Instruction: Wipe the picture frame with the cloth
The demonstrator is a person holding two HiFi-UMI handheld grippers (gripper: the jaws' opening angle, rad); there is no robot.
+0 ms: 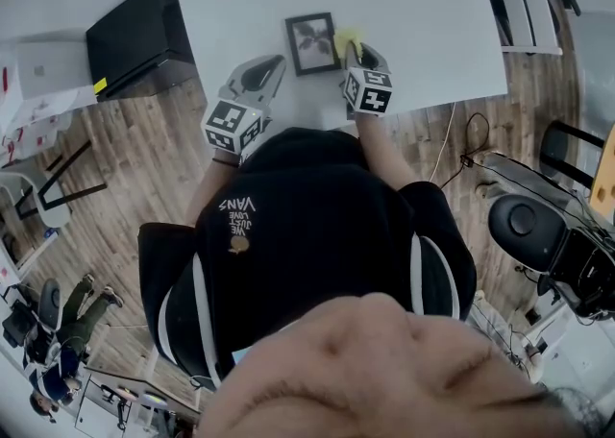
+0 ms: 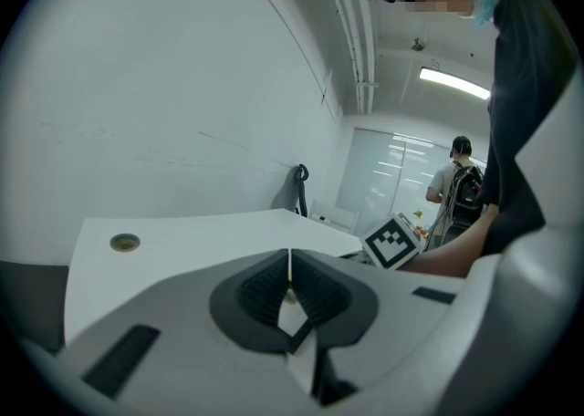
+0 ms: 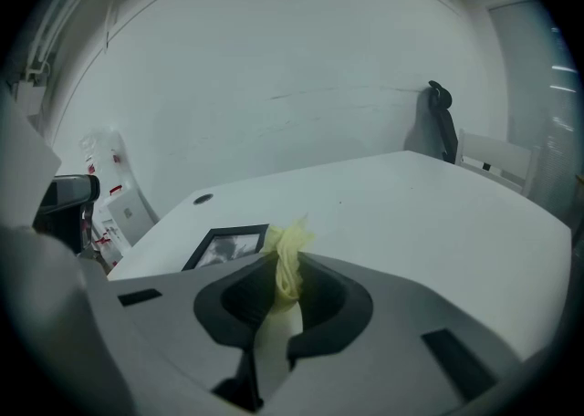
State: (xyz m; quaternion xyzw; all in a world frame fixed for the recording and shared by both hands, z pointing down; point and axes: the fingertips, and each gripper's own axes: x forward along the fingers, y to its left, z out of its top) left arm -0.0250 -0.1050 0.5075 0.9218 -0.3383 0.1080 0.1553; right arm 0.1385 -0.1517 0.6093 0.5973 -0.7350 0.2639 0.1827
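Two claws are ready, but we judge the wiping barely begun: our right claw [image 1: 357, 56] pinches a crumpled yellow cloth [image 3: 288, 252] beside the small black picture frame [image 1: 312, 42], which lies flat on the white desk [image 1: 413, 13] at its ten o'clock, while our left claw [image 2: 289, 283] is closed on nothing.

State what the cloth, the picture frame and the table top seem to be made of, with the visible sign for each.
Cloth: soft pale yellow fabric, it seems; it bunches into folds where the right gripper pinches it.
Picture frame: dark matt moulding, wood or plastic, cannot tell which.
Table top: smooth, white, matt and evenly flat, probably laminate.
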